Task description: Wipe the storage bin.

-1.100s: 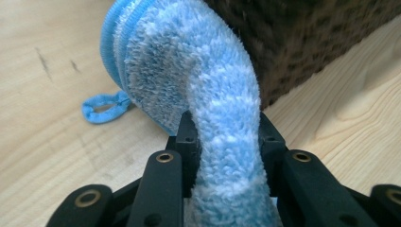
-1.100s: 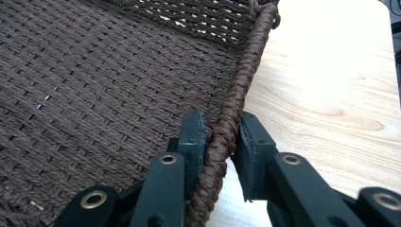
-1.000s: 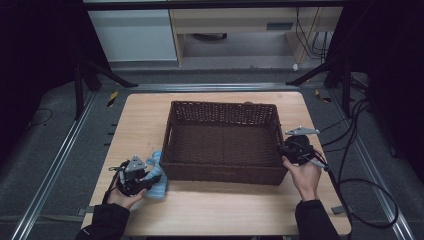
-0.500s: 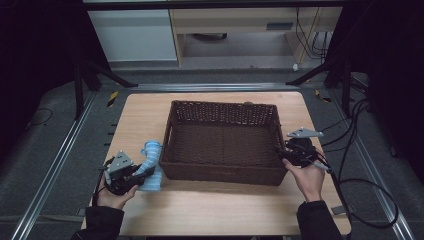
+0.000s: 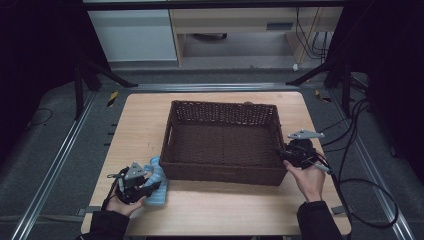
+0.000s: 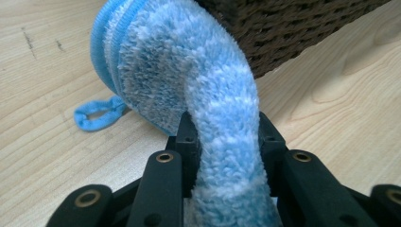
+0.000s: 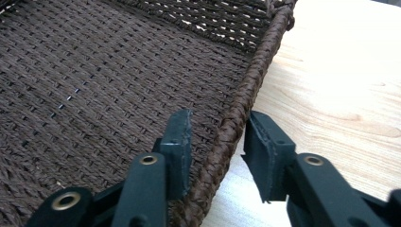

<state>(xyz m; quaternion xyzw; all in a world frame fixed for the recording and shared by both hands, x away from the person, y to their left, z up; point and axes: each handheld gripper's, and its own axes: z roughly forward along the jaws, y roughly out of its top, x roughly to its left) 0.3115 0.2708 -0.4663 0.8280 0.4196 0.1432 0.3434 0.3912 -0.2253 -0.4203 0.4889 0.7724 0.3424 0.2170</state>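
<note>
Meanwhile left hand-held gripper (image 6: pixel 222 156) clamps blue sock (image 6: pixel 198 80).

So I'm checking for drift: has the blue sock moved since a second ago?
Yes. The blue sock, pinched in the left tool, has slid toward the table's near edge, along the basket's front-left corner.

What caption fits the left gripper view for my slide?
Left gripper clamps a fluffy blue sock on the wooden table, beside the brown wicker basket.
</note>
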